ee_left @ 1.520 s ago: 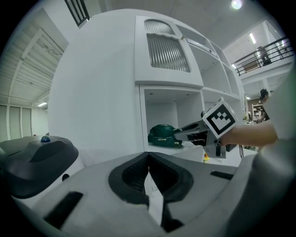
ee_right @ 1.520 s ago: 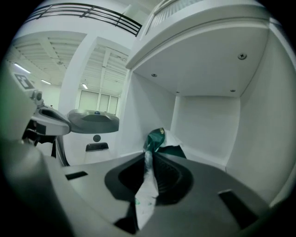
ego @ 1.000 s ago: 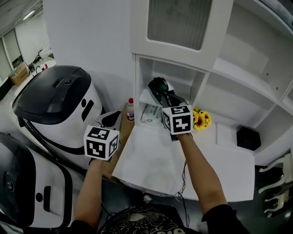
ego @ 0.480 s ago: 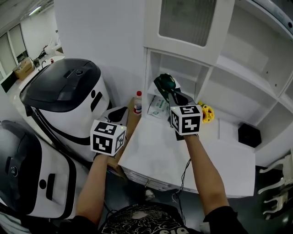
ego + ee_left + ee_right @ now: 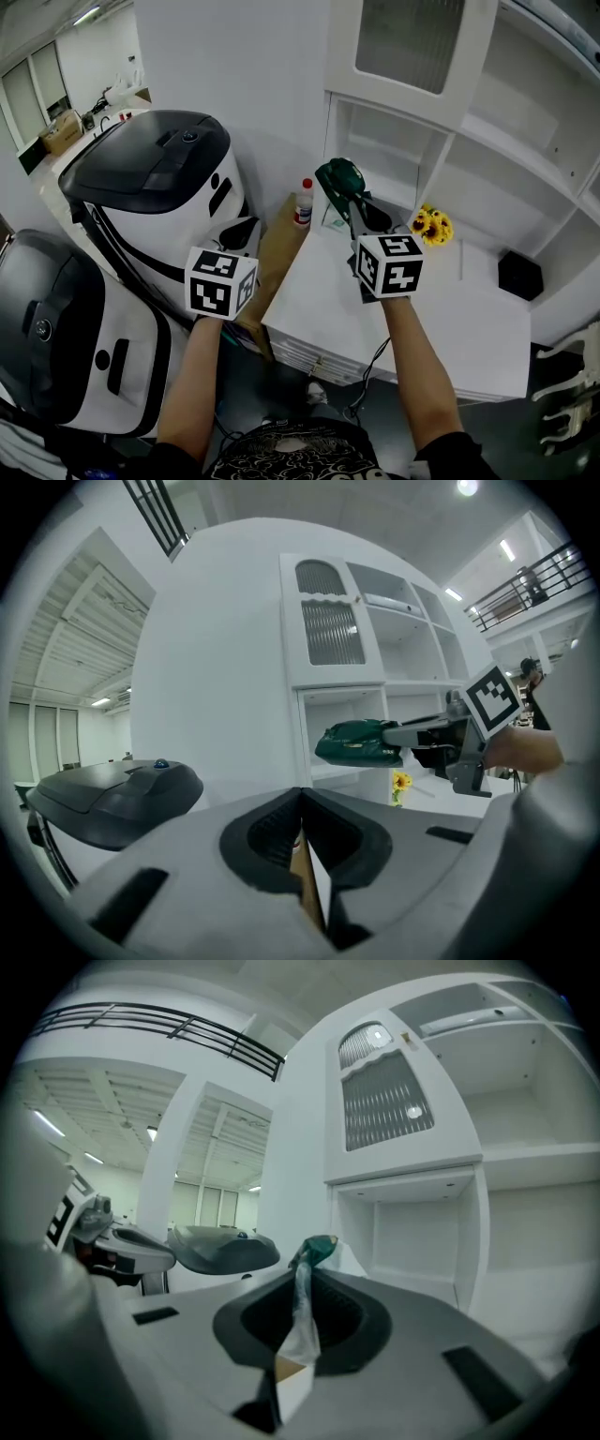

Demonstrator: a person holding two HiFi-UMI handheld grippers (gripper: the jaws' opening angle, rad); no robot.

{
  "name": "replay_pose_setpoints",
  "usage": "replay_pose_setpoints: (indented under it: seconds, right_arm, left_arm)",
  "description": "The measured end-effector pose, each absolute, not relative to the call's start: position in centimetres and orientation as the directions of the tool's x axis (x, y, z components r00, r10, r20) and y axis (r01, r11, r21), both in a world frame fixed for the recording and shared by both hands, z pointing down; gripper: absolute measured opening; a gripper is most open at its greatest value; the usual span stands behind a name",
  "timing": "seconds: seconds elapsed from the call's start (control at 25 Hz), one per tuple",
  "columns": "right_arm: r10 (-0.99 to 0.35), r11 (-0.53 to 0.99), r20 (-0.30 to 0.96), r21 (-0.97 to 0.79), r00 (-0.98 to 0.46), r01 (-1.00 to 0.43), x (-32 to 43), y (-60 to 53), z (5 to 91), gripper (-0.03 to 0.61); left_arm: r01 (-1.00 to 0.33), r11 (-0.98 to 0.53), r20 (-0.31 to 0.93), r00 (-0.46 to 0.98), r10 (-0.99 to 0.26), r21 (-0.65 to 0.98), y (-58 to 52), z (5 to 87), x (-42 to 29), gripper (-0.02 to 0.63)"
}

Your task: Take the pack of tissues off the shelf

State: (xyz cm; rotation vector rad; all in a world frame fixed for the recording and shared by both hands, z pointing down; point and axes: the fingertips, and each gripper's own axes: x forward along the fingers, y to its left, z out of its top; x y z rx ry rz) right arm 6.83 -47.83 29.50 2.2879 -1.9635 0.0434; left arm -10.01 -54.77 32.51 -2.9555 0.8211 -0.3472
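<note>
The pack of tissues (image 5: 338,177) is dark green and soft. It hangs in the air in front of the white shelf unit (image 5: 401,142), outside its lower left compartment. My right gripper (image 5: 354,204) is shut on the pack's near end. In the right gripper view the pack's thin wrapper edge (image 5: 302,1309) stands pinched between the jaws, with its green bulk (image 5: 318,1248) beyond the tips. The left gripper view shows the pack (image 5: 357,743) held level by the right gripper (image 5: 424,735). My left gripper (image 5: 240,236) is lower left, shut, with nothing in it (image 5: 301,797).
A white table (image 5: 450,314) stands under the shelf, with yellow sunflowers (image 5: 431,225) and a black box (image 5: 520,275) on it. A red-capped bottle (image 5: 304,201) stands at its left edge. Large black-and-white machines (image 5: 155,192) fill the left side. A brown board (image 5: 274,262) leans between them and the table.
The right gripper has drawn the green pack out of the lower shelf compartment, away from the shelf front. The view has shifted. The left gripper has stayed low at the left.
</note>
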Motion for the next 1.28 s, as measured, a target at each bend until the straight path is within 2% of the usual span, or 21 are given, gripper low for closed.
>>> replay_pose_setpoints:
  seconds: [0.4,0.88,1.28]
  right_arm:
    - [-0.996,-0.061,0.053,0.103,0.067,-0.993,-1.2,-48.0,29.9,0.028]
    - [-0.996,0.063,0.073,0.079,-0.057,-0.995,-8.8,-48.8,32.8,0.029]
    - [-0.987,0.152,0.076,0.101,-0.144,-0.983,-13.5,-49.6,33.0,0.028]
  left_arm:
    - [-0.585,-0.802,0.194,0.778,-0.598,-0.121,-55.1,33.7,-17.4,0.005]
    - [-0.688,-0.718,0.187,0.695,-0.694,-0.108,-54.3,35.2,-26.6,0.005]
    - [-0.738,-0.661,0.193,0.635,-0.748,-0.133,-54.1,36.1,-31.6,0.005]
